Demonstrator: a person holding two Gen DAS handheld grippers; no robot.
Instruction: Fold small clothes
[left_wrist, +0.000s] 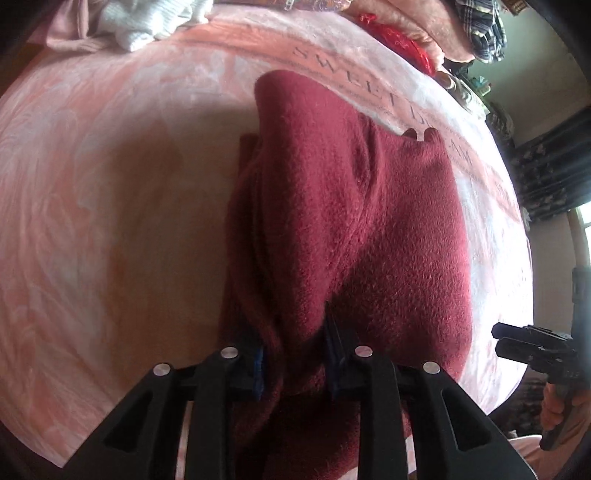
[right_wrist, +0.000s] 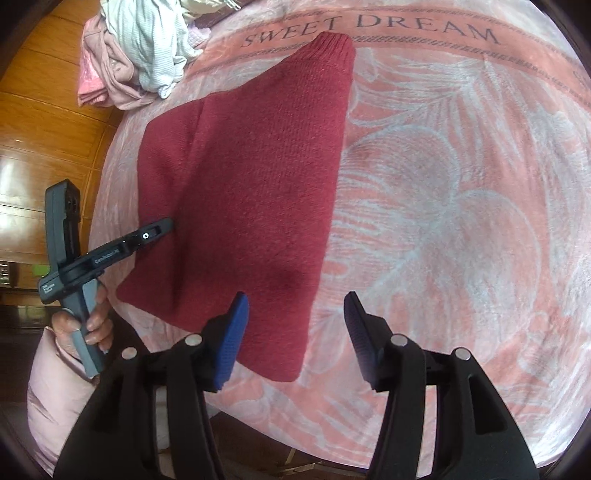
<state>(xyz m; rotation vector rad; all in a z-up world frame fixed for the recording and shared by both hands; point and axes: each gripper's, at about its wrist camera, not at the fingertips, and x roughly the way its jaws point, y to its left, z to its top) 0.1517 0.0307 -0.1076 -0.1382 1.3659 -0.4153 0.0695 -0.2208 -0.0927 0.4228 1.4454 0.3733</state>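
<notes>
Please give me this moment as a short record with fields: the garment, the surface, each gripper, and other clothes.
garment: dark red knitted sweater, partly folded, lying on the blanket
surface: pink blanket with the words SWEET DREAM
left gripper: shut on a raised fold of the sweater near its edge
right gripper: open, holding nothing, above the sweater's near corner
other clothes: pile of white and pink clothes at the blanket's far left corner
fold state: not finished

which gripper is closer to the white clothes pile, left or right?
Left. The left gripper grips the red sweater's edge on the side below the white clothes pile; the right gripper hovers open at the sweater's near corner.
</notes>
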